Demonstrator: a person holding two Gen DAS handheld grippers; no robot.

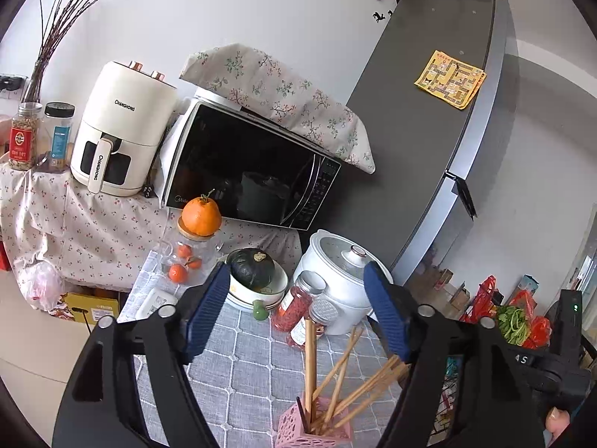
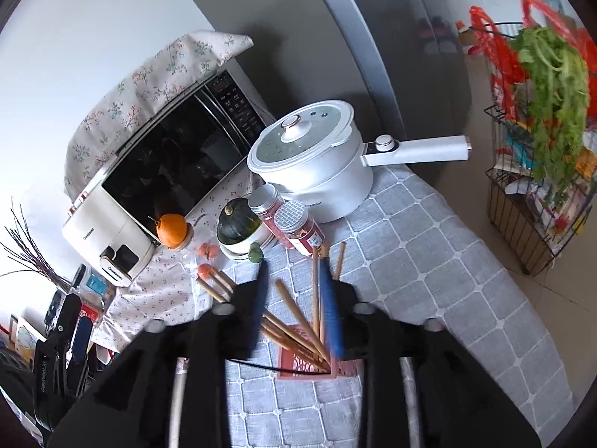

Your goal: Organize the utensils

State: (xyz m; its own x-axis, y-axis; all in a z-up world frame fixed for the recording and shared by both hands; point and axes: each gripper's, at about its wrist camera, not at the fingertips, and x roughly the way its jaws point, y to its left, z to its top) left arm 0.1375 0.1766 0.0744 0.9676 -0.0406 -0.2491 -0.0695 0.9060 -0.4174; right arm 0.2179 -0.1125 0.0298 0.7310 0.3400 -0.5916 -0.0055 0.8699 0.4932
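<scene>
A crowded kitchen corner frames the work: a white electric pot (image 2: 309, 171) with a long handle stands at the far side of the grey quilted tablecloth (image 2: 429, 246), with two red-filled spice jars (image 2: 298, 227) just in front of it and a dark green squash (image 2: 238, 220) sitting in a white bowl (image 1: 257, 291) beside them. Behind, a black microwave (image 1: 253, 171) under a floral cloth and a cream air fryer (image 1: 119, 130) line the wall, an orange (image 1: 201, 214) rests on a glass jar lid, and a grey refrigerator (image 1: 429, 112) rises to the right. A wire basket of leafy greens (image 2: 552, 86) stands on the floor, well apart from the table. On the tablecloth, a pink perforated holder (image 2: 309, 358) carries a fan of wooden chopsticks (image 1: 335, 384), their tops leaning apart. The left gripper (image 1: 298, 291) hangs above the holder with its blue-padded jaws wide apart and nothing between them. The right gripper (image 2: 298, 291) sits low over the holder, jaws partly apart, the blurred blue pad touching or just beside an upright chopstick; whether it grips cannot be told.
</scene>
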